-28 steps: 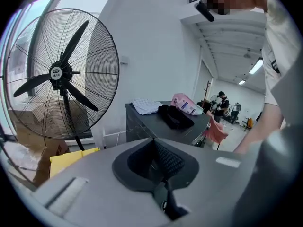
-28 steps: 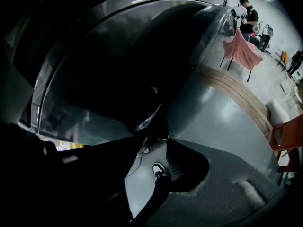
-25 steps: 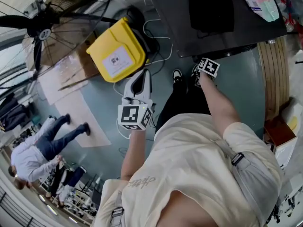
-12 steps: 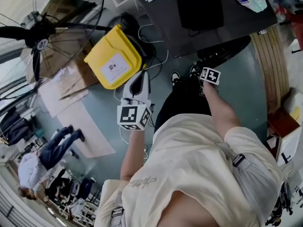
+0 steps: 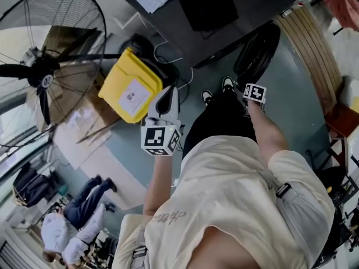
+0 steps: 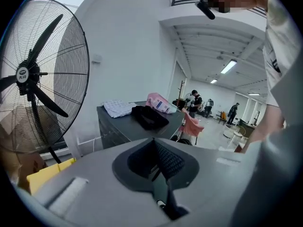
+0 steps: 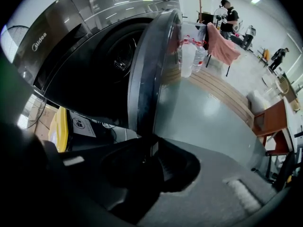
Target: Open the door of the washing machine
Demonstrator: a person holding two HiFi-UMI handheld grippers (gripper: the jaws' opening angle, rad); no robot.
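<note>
Two claws — left claw (image 5: pixel 168 92) held forward, tilted slightly down, jaws together, empty; right claw (image 7: pixel 149 138) pointing steeply down, jaws just closing onto the rim of the one ajar door (image 7: pixel 152 70) of the washer (image 7: pixel 85 30).

Your head camera looks steeply down over your own body to the floor (image 5: pixel 291 111), with the washing machine (image 5: pixel 247 21) along the top edge. The camera on your left gripper (image 5: pixel 166 97) faces almost level across the room, far from everything. It shares the fan (image 6: pixel 28 74) and the yellow box (image 6: pixel 47 171) with the head view. The camera on your right gripper (image 5: pixel 251 97) sits close to the door (image 7: pixel 151 70), looking along its edge, and it also catches the yellow box (image 7: pixel 59 126).
</note>
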